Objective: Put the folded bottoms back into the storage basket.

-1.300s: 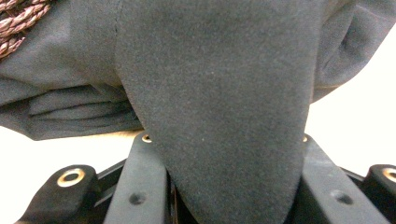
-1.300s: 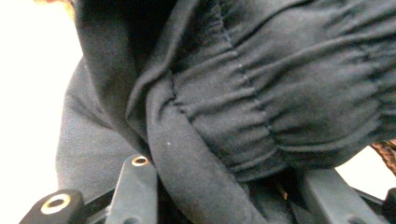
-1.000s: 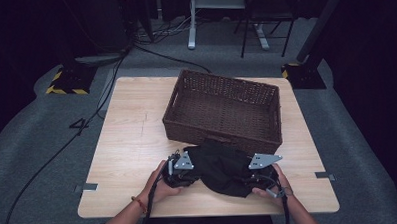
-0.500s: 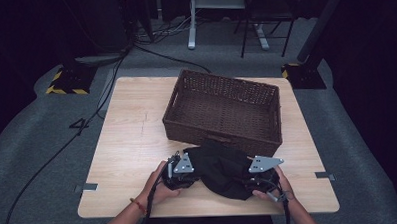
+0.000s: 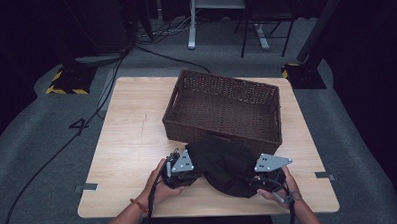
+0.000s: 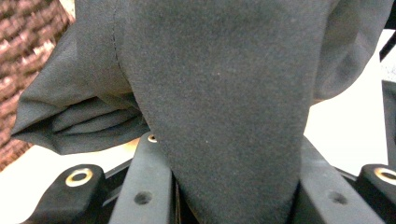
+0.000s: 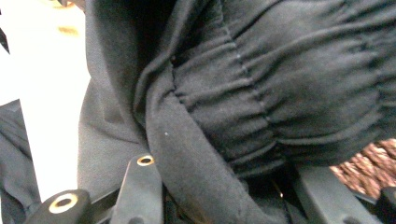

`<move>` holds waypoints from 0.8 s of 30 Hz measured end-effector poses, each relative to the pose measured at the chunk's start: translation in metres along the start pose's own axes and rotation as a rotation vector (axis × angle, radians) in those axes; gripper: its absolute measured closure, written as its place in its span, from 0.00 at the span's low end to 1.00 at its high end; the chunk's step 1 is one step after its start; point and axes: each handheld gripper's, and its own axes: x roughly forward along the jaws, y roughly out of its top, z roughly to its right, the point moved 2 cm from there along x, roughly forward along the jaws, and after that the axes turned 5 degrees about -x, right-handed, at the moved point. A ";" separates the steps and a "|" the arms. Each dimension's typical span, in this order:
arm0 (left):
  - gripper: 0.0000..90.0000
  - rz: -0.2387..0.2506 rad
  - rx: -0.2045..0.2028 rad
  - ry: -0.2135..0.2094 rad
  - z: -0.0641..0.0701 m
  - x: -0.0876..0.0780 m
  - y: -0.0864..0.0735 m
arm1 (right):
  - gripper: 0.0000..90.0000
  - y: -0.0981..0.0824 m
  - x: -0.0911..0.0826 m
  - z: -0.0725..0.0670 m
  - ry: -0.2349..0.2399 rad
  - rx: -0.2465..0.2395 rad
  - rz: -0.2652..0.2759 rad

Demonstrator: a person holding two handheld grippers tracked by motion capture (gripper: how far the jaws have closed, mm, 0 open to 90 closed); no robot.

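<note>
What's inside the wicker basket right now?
The wicker basket shows a bare woven bottom in the high view. The black garment, held outside by both grippers, covers part of its near wall, not the interior.

dim room here, grey carpet floor [image 5: 32, 148] all round, black cables [image 5: 53, 162] snaking across it, a white desk frame [image 5: 191, 22] and dark chair [image 5: 263, 24] behind, yellow-black hazard block [image 5: 65, 84] at left.

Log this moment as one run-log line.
left gripper: shut on black garment | right gripper: shut on black garment | garment: bunched, beside wicker basket | table
</note>
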 end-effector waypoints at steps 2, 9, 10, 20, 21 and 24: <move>0.79 0.010 0.012 0.002 0.001 -0.003 0.007 | 0.70 0.002 -0.004 0.001 -0.001 0.006 0.009; 0.79 0.042 0.036 0.007 0.004 -0.014 0.025 | 0.70 0.014 -0.017 0.004 -0.009 -0.002 0.029; 0.79 0.053 0.044 0.013 0.006 -0.018 0.030 | 0.70 0.018 -0.022 0.004 -0.015 -0.004 0.038; 0.79 0.095 0.072 0.030 0.005 -0.034 0.049 | 0.70 0.041 -0.038 0.008 -0.035 -0.030 0.061; 0.79 0.102 0.076 0.035 0.005 -0.035 0.053 | 0.70 0.042 -0.039 0.009 -0.038 -0.036 0.062; 0.79 0.117 0.080 0.039 0.001 -0.036 0.060 | 0.70 0.050 -0.044 0.015 -0.050 -0.040 0.069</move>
